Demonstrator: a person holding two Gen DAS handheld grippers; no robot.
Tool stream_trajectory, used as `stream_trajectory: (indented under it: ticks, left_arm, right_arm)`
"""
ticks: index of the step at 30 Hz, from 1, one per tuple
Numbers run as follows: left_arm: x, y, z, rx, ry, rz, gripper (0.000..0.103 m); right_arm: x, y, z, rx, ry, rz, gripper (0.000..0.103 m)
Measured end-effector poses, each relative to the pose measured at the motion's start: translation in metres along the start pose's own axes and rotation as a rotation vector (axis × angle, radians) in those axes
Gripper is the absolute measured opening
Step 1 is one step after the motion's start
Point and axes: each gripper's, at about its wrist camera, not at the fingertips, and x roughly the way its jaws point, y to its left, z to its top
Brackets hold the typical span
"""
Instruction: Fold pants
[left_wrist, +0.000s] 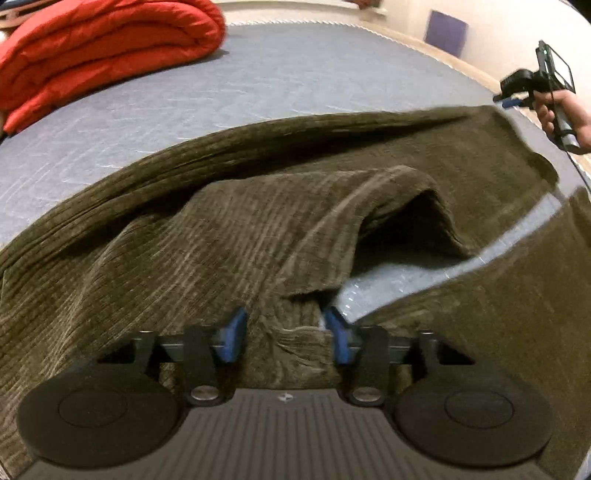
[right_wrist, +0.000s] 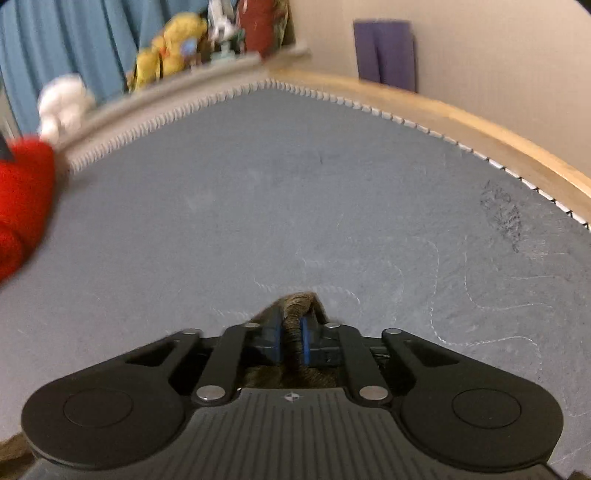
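Observation:
Olive-brown corduroy pants lie spread and rumpled across a grey-blue mattress. In the left wrist view my left gripper is open, its blue pads wide apart with a bunch of the cloth lying between them. The right gripper, held in a hand, is at the far right end of the pants. In the right wrist view my right gripper is shut on a fold of the pants, held over the mattress.
A folded red quilt lies at the back left of the mattress and shows in the right wrist view. Stuffed toys sit on a ledge behind the bed. A wooden bed frame runs along the right edge.

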Motion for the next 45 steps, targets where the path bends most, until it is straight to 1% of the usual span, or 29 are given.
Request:
stream_trajectory:
  ticks: [1,4,6,9,10,11,12,13,15,16,17,22,24,25,26,27,28,30,31,33,35,37,38,39,40,41,42,44,45]
  left_arm:
    - [-0.002,-0.002,0.001,0.012,0.009,-0.013,0.032]
    - [-0.008,-0.010,0.004,0.073,0.031,-0.019,0.026]
    - [-0.012,-0.013,0.005,0.092,0.033,-0.023,0.026]
    - [-0.013,-0.012,0.005,0.080,0.030,-0.026,0.026]
    - [-0.014,-0.011,0.005,0.078,0.028,-0.026,0.026]
    - [-0.014,-0.010,0.005,0.075,0.023,-0.027,0.027]
    - [-0.014,-0.009,0.005,0.067,0.008,-0.026,0.028]
    - [-0.016,-0.009,0.005,0.059,-0.007,-0.026,0.032]
    - [-0.021,-0.004,0.002,0.040,-0.038,-0.029,0.049]
    - [-0.022,-0.003,0.001,0.030,-0.059,-0.029,0.059]
    - [-0.023,-0.003,0.002,0.024,-0.078,-0.026,0.063]
    - [-0.020,-0.006,0.003,0.027,-0.117,-0.016,0.064]
    - [-0.016,-0.008,0.002,0.046,-0.115,-0.002,0.063]
    - [-0.014,-0.008,0.001,0.058,-0.111,0.007,0.057]
    - [-0.013,-0.010,-0.001,0.069,-0.102,0.014,0.031]
    - [-0.009,-0.009,0.000,0.071,-0.076,0.018,0.024]
    - [-0.007,-0.007,0.001,0.059,-0.066,0.012,0.022]
    - [-0.011,-0.005,0.004,0.050,-0.065,-0.005,0.017]
    - [-0.016,-0.006,0.006,0.073,-0.066,-0.010,0.009]
    - [-0.024,-0.007,0.009,0.139,-0.064,-0.001,0.008]
    - [-0.028,-0.009,0.010,0.225,-0.018,-0.012,0.007]
    - [-0.031,-0.006,0.008,0.282,0.034,-0.047,0.007]
    - [-0.032,-0.005,0.006,0.304,0.048,-0.057,0.007]
    - [-0.035,-0.003,0.006,0.307,0.058,-0.075,0.007]
    - [-0.038,0.000,0.007,0.300,0.065,-0.100,0.007]
    - [-0.044,0.002,0.008,0.298,0.069,-0.140,0.009]
    - [-0.050,0.002,0.009,0.301,0.064,-0.171,0.011]
    - [-0.063,0.007,0.015,0.276,0.017,-0.197,0.014]
    - [-0.069,0.012,0.019,0.228,-0.020,-0.217,0.015]
  right_arm:
    - [-0.005,-0.003,-0.002,0.010,-0.029,-0.018,0.026]
    - [-0.018,-0.028,-0.016,0.090,-0.059,-0.023,0.040]
    - [-0.024,-0.048,-0.032,0.135,-0.020,-0.044,0.043]
    - [-0.037,-0.076,-0.065,0.201,0.062,-0.038,0.050]
    - [-0.041,-0.082,-0.075,0.216,0.085,-0.052,0.052]
    - [-0.043,-0.087,-0.082,0.227,0.103,-0.073,0.056]
    - [-0.043,-0.093,-0.092,0.242,0.119,-0.090,0.057]
    - [-0.047,-0.094,-0.100,0.248,0.099,-0.085,0.057]
    - [-0.051,-0.083,-0.104,0.207,0.084,-0.102,0.057]
    - [-0.053,-0.078,-0.106,0.207,0.078,-0.103,0.057]
    - [-0.056,-0.078,-0.109,0.213,0.077,-0.097,0.057]
    - [-0.074,-0.072,-0.128,0.260,0.074,-0.119,0.056]
    - [-0.081,-0.070,-0.135,0.223,0.069,-0.121,0.057]
    - [-0.081,-0.067,-0.137,0.197,0.063,-0.129,0.053]
    - [-0.082,-0.069,-0.138,0.180,0.055,-0.119,0.032]
    - [-0.079,-0.069,-0.134,0.167,0.044,-0.092,0.024]
    - [-0.079,-0.068,-0.132,0.156,0.036,-0.092,0.018]
    - [-0.081,-0.069,-0.123,0.160,0.017,-0.100,0.015]
    - [-0.084,-0.073,-0.114,0.176,-0.014,-0.096,0.014]
    - [-0.088,-0.080,-0.094,0.187,-0.081,-0.084,0.014]
    - [-0.088,-0.081,-0.076,0.162,-0.130,-0.109,0.014]
    - [-0.077,-0.080,-0.071,0.128,-0.110,-0.154,0.014]
    - [-0.067,-0.081,-0.072,0.118,-0.068,-0.163,0.015]
    - [-0.054,-0.081,-0.075,0.101,0.003,-0.165,0.015]
    - [-0.045,-0.082,-0.080,0.093,0.051,-0.178,0.017]
    - [-0.043,-0.083,-0.083,0.097,0.066,-0.190,0.022]
    - [-0.045,-0.085,-0.087,0.100,0.055,-0.207,0.025]
    - [-0.055,-0.087,-0.090,0.107,0.040,-0.245,0.041]
    - [-0.062,-0.088,-0.093,0.109,0.035,-0.251,0.042]
